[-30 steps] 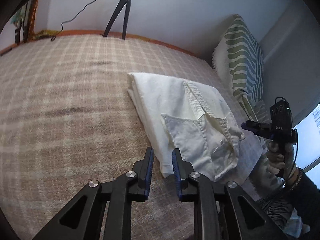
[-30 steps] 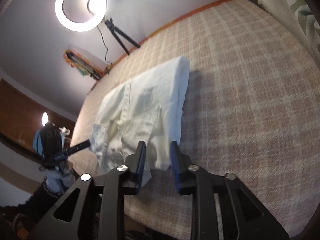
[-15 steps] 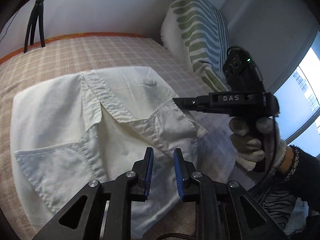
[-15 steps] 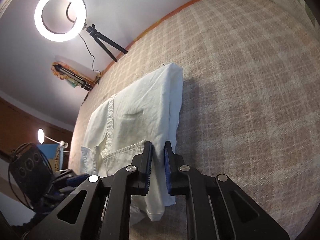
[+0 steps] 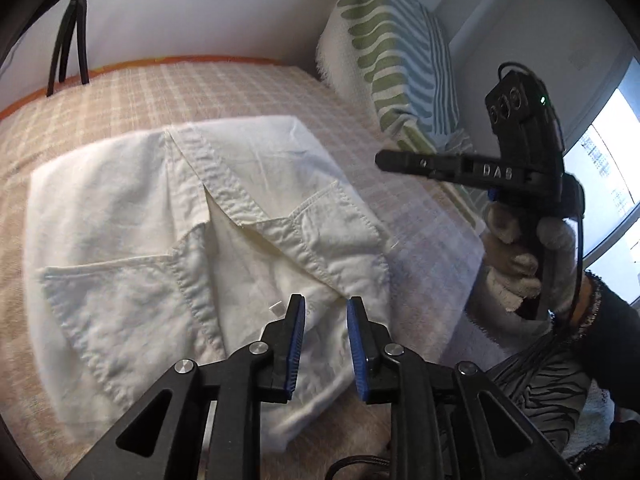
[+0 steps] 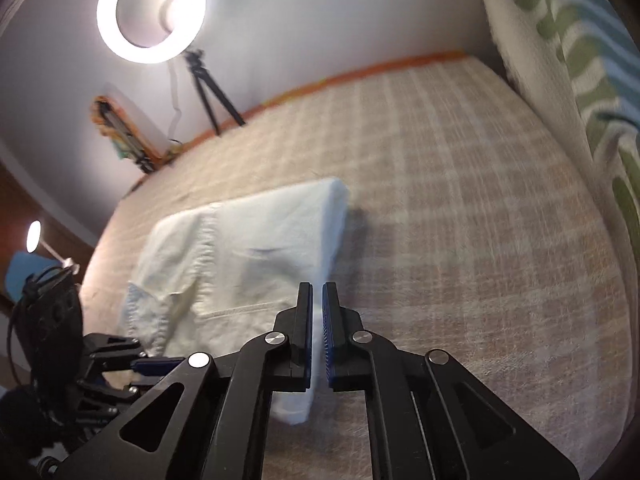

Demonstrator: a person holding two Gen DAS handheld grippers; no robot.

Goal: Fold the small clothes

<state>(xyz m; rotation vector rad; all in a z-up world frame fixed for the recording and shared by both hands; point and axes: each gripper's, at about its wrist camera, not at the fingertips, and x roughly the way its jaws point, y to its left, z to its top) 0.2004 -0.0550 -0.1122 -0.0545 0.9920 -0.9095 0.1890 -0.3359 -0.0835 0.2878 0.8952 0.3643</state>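
Note:
A cream-white folded garment [image 5: 160, 208] with stitched pockets lies flat on the plaid bedspread [image 5: 224, 84]. My left gripper [image 5: 324, 312] hovers over its near edge with the jaws a narrow gap apart, and its pads press on no cloth. To the right, a gloved hand [image 5: 516, 256] holds my right gripper [image 5: 382, 158] above the bed, just off the garment's right edge. It is shut and no cloth hangs from it. In the blurred right wrist view, the right gripper [image 6: 318, 292] sits over the right edge of the garment [image 6: 260, 248].
A green and blue striped pillow [image 5: 400, 52] leans on the wall at the bed's far right. Beyond the far edge of the bed stand a ring light [image 6: 152, 8] and its tripod [image 6: 208, 88]. A bright window [image 5: 616, 168] is on the right.
My left gripper swung from beside the garment to over its near edge. The right gripper's jaws closed at the garment's right edge, then drew away from it without cloth.

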